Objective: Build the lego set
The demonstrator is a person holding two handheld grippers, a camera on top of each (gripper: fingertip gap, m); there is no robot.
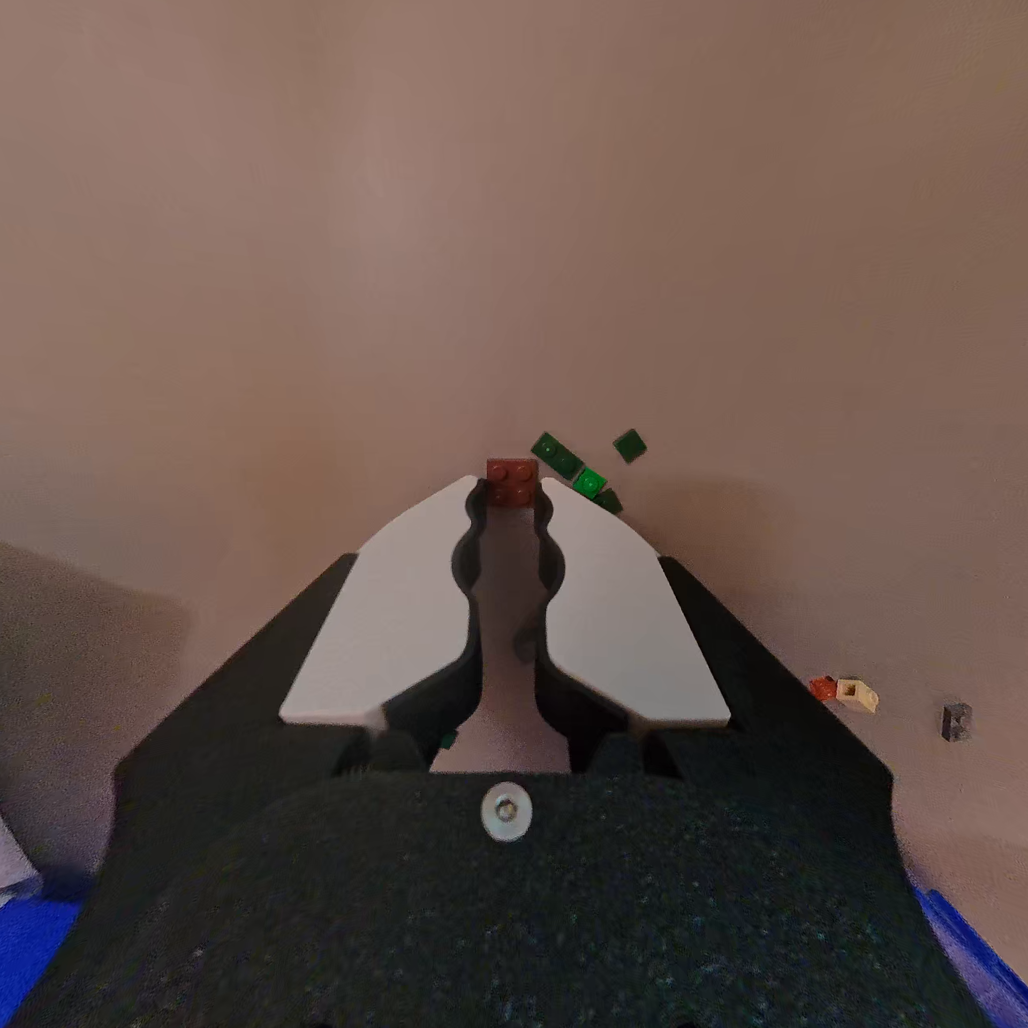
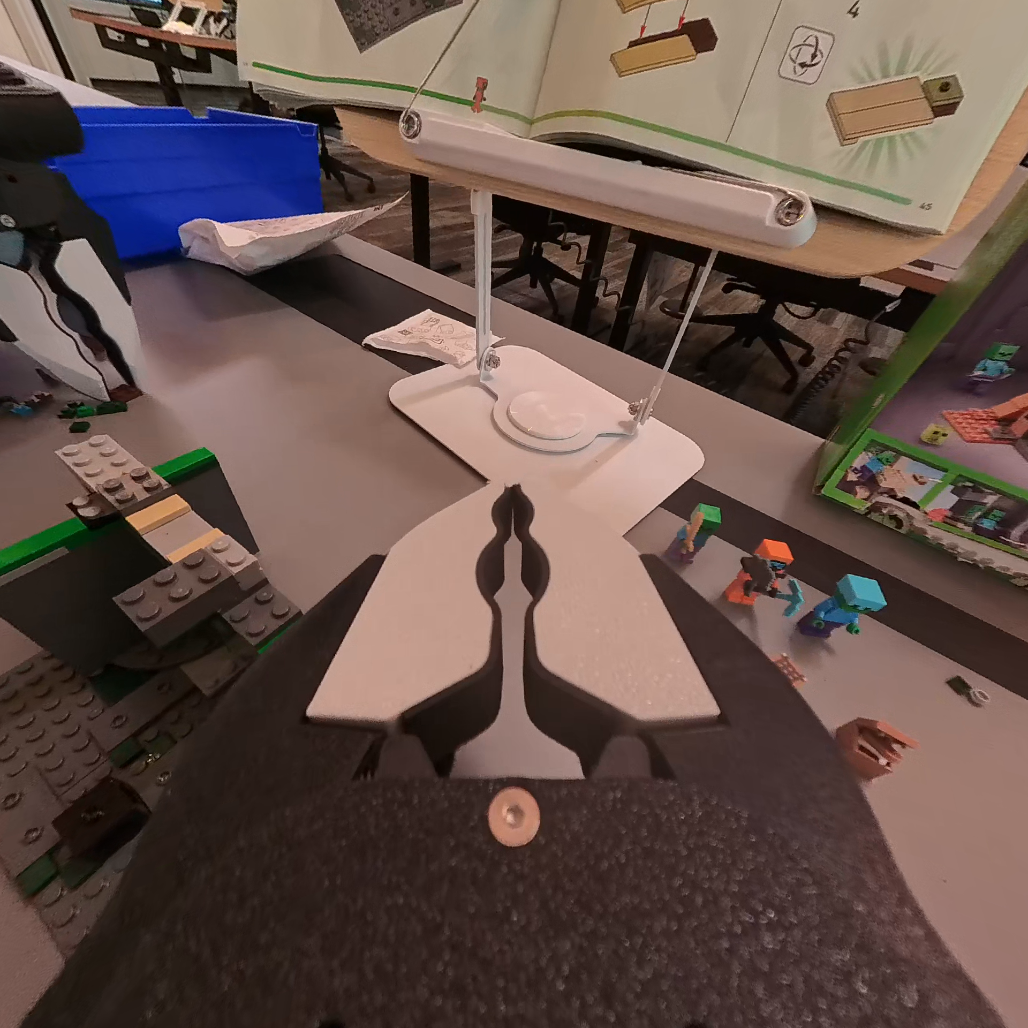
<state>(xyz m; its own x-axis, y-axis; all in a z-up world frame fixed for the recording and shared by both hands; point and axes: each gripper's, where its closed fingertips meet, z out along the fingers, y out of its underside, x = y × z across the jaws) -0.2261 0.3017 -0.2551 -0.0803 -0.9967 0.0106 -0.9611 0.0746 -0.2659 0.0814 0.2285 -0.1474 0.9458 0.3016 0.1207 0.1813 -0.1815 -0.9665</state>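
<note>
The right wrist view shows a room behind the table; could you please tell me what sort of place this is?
Probably an office or lab workspace set up for recording: black swivel chairs and other desks stand behind the grey table, near a blue plastic bin.

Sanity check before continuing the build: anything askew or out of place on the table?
One thing: the light grey plate atop the partial build sits tilted and crooked, not seated flat on its studs. The crumpled paper bag and loose green pieces look like ordinary clutter.
</note>
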